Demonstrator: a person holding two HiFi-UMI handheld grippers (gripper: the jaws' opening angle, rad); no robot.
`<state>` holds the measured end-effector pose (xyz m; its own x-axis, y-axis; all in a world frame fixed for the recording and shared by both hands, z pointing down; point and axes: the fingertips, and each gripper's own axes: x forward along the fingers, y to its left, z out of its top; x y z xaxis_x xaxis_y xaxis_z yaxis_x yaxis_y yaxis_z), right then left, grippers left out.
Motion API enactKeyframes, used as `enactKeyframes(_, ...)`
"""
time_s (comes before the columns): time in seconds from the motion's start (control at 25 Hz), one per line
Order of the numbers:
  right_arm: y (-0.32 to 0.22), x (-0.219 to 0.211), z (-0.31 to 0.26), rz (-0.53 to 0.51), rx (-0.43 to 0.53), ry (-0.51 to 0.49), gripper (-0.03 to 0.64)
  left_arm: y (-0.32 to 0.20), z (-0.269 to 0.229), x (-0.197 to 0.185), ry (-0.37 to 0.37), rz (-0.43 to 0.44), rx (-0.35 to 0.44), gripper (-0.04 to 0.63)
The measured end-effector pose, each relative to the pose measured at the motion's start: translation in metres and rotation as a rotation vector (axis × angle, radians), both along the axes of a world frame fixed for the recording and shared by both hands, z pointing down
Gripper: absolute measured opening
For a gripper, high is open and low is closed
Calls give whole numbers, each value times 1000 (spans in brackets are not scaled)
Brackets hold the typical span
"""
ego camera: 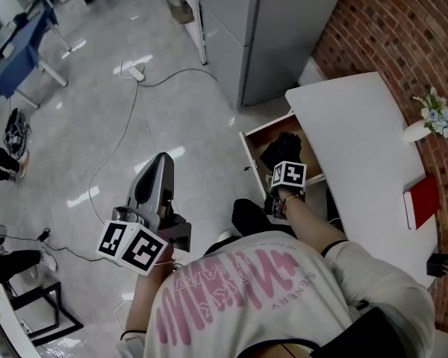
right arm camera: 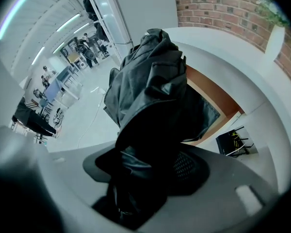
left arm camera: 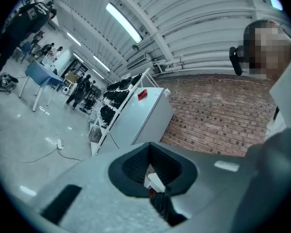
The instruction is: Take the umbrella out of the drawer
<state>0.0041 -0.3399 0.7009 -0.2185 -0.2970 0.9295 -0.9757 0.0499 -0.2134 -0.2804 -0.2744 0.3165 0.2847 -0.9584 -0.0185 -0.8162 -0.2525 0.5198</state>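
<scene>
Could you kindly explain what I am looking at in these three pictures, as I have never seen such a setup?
There is no robot here: a person holds a grasping tool in each hand. The head view comes from a camera on the person's head, looking down. The other two views come from a camera riding on each tool, looking along its jaws. The right tool reaches into the open drawer of a white desk and is closed on a black folded umbrella. The left tool hangs over the floor, empty, its jaws slightly apart. On the desk are a vase of flowers and a flat red item.
</scene>
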Motion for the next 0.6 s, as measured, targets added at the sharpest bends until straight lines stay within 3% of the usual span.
enactKeyframes(0.6,9,-28,-71,32,73,-239,284,2,-38,25,-26,77,80,0)
